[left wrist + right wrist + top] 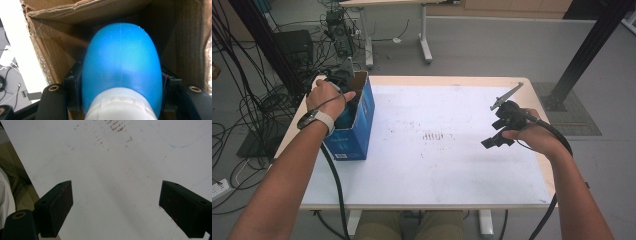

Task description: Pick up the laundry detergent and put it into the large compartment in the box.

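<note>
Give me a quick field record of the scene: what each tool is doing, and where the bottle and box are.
left tool: shut on the blue bottle, inside the box
right tool: open, holding nothing, over the table
blue bottle: white cap toward the camera, body in the box
box: blue cardboard, open top, at the table's left edge

Bottle: a glossy blue plastic bottle [121,67] with a white cap is pointing base-first into the box.
Box: an open blue cardboard box [359,117] is standing at the table's left edge.

Box walls [62,45] tight around bottle [121,67]
</note>
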A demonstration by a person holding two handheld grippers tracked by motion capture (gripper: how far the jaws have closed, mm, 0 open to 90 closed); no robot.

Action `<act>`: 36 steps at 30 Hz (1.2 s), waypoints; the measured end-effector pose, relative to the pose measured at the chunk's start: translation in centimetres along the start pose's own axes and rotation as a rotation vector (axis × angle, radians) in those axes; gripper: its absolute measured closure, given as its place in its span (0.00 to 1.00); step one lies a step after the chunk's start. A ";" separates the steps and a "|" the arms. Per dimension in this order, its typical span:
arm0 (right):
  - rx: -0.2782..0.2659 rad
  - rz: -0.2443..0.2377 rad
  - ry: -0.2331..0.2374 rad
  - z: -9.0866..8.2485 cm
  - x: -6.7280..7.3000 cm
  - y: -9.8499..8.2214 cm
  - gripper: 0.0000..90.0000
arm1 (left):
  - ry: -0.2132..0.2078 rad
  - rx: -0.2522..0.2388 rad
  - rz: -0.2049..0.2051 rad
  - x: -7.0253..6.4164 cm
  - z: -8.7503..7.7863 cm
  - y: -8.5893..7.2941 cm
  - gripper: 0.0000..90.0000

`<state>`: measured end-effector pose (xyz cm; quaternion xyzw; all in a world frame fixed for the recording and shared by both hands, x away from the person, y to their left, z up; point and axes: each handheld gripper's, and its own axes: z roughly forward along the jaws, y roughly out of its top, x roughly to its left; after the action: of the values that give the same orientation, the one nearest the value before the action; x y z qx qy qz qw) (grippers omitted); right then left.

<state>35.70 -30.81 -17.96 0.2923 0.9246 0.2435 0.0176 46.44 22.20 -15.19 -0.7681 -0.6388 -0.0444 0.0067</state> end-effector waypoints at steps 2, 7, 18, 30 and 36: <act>-0.001 0.001 0.001 0.0 0.0 0.0 0.13 | 0.001 -0.001 0.001 0.0 0.0 0.0 0.41; -0.003 0.003 -0.001 0.0 0.0 0.0 0.13 | 0.001 -0.001 0.001 0.0 0.0 0.0 0.41; -0.002 0.001 0.001 0.0 0.0 0.0 0.13 | 0.002 -0.010 0.000 0.0 0.0 -0.2 0.40; -0.003 0.006 -0.001 -0.1 0.1 -0.2 0.13 | 0.002 -0.013 0.005 0.0 0.0 -0.3 0.40; -0.002 0.006 -0.002 -0.1 0.2 -0.2 0.13 | -0.008 -0.016 0.011 0.2 0.1 -0.3 0.37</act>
<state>35.42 -30.92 -17.91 0.2953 0.9236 0.2440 0.0182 46.15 22.47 -15.33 -0.7718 -0.6342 -0.0463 -0.0017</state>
